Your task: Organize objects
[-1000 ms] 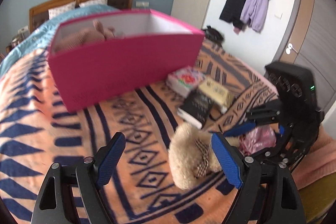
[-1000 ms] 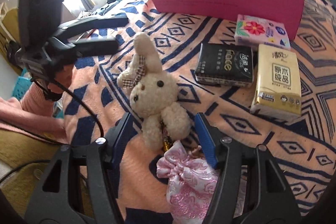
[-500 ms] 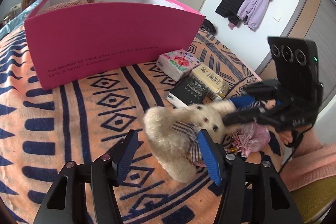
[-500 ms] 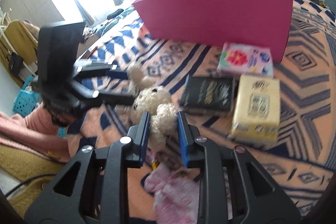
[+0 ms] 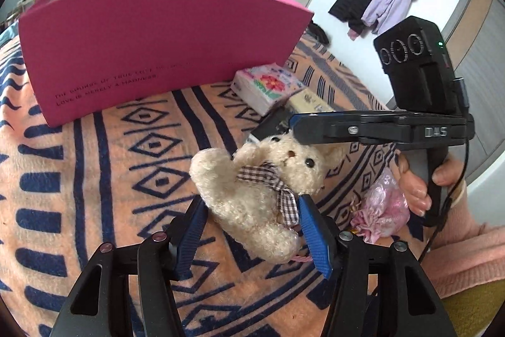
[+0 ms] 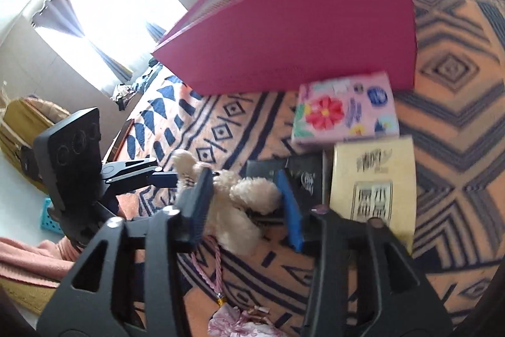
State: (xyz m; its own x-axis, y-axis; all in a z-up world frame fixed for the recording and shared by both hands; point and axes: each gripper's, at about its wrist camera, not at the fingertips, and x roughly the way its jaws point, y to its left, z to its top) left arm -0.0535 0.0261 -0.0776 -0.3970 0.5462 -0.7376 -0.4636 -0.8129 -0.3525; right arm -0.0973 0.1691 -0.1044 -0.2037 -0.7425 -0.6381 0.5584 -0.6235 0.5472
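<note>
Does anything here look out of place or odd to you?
The plush rabbit is tipped sideways rather than sitting upright, and a pink cord trails from it toward the pink satin pouch on the blanket. Nothing looks spilled or damaged.

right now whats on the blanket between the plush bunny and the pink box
In the left wrist view, only bare patterned blanket lies between the plush bunny and the pink box. The tissue packs sit off to the side.

Cream plush rabbit (image 5: 252, 198) wearing a brown-checked bow

Pink box (image 5: 151, 43) is sitting on an orange, navy-patterned blanket (image 5: 94, 179).
</note>
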